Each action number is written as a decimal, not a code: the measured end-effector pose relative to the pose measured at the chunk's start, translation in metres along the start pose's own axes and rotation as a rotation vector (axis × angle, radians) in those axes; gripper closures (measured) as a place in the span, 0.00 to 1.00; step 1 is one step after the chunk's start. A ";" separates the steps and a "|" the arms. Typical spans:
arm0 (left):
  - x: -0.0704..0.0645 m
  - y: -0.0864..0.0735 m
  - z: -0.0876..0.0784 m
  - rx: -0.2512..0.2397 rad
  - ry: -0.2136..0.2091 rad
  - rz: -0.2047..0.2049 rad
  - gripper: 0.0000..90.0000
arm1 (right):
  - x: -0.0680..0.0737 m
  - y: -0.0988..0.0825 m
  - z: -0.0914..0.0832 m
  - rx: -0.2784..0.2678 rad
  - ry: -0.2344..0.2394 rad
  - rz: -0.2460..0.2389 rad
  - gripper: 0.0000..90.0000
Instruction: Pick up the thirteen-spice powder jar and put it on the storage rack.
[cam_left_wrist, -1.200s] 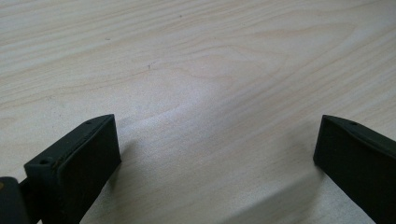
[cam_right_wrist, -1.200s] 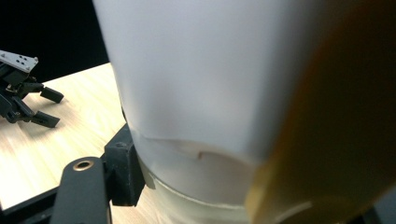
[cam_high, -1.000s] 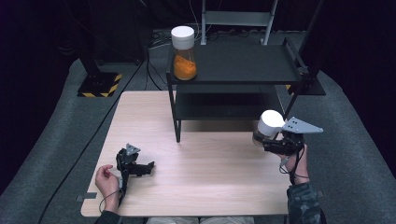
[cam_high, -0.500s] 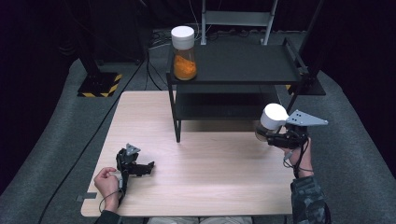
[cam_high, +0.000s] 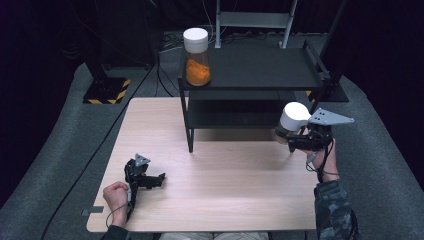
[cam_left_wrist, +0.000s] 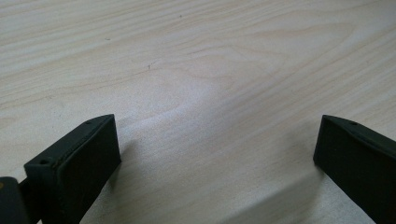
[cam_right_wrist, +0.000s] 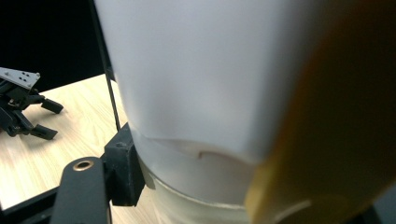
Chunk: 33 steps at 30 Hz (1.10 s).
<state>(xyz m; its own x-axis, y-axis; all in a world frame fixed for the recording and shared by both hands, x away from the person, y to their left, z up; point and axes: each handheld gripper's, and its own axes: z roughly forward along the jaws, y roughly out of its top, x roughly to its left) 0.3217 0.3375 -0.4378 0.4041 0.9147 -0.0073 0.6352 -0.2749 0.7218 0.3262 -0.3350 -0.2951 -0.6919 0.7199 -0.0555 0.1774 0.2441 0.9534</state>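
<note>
A: Starting with the biggest thing, what surrounds the black shelf unit (cam_high: 250, 75)?

B: Dark grey flooring runs around it, the room behind is black, and a metal frame (cam_high: 252, 20) rises behind it. A pale wooden table (cam_high: 215, 185) sits just in front of the shelf unit and under its front legs. A yellow-and-black striped base (cam_high: 106, 93) lies on the floor well to the shelf unit's left.

A: And on the shelf unit itself?

B: A white-capped jar of orange powder (cam_high: 196, 57) stands upright at the left end of its top deck.

A: Where is the thing being handled?

B: A second jar (cam_high: 291, 122) with a white cap hangs in the air just off the shelf unit's front right corner, level with its lower deck. Its long axis leans, cap end up and tipped toward the shelf unit, base toward the person's hand. In the right gripper view the jar (cam_right_wrist: 205, 93) has a white cap and a yellow-orange mass at its right.

A: The tools?

B: The right gripper (cam_high: 300, 142) is clamped on that jar below the cap. The left gripper (cam_high: 150, 180) lies on the table, well in front and left of the shelf unit, jaws spread apart with bare wood between them.
</note>
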 end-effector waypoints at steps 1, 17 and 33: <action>0.000 0.000 0.000 0.000 0.000 0.000 0.00 | -0.001 0.000 0.000 -0.004 0.003 0.001 0.33; -0.001 0.000 0.000 0.000 0.002 -0.002 0.00 | -0.017 0.023 -0.005 0.004 0.031 -0.011 0.33; -0.001 0.000 0.000 0.000 0.002 -0.002 0.00 | -0.027 0.050 -0.013 -0.002 0.050 -0.026 0.33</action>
<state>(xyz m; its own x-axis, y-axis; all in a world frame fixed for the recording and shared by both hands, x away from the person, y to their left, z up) 0.3216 0.3369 -0.4378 0.4011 0.9160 -0.0072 0.6362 -0.2729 0.7217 0.3444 -0.3511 -0.2420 -0.7307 0.6796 -0.0654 0.1575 0.2610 0.9524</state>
